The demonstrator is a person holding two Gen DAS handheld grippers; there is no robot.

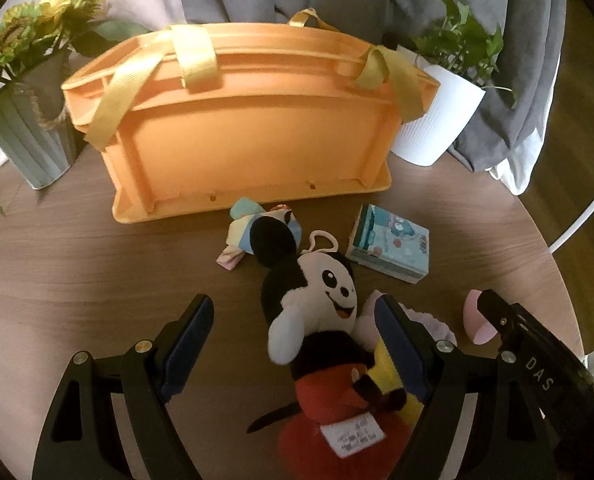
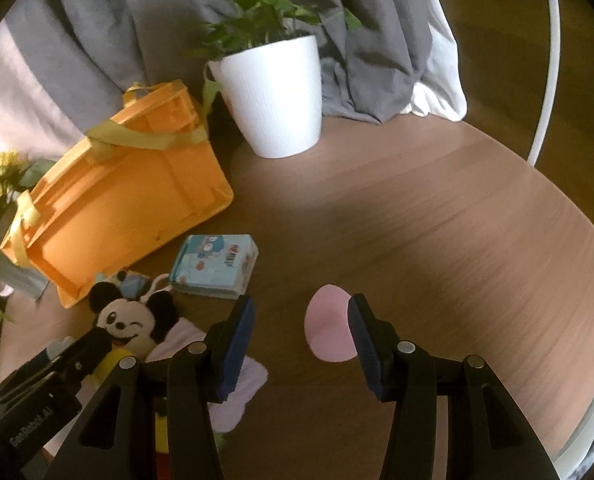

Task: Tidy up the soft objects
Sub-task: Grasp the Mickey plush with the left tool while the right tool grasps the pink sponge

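Your left hand-held gripper stood wide open, its fingers on either side of the mouse plush toy lying on the counter, not clamping it. Your right hand-held gripper was wide too, holding nothing, with the pink pad between its fingers. The orange crate sat behind, the tissue pack near the plush.

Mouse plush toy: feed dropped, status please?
Left gripper open, straddling black-and-white mouse plush toy. Right gripper open over pink oval pad. Orange plastic crate ahead, unobstructed.
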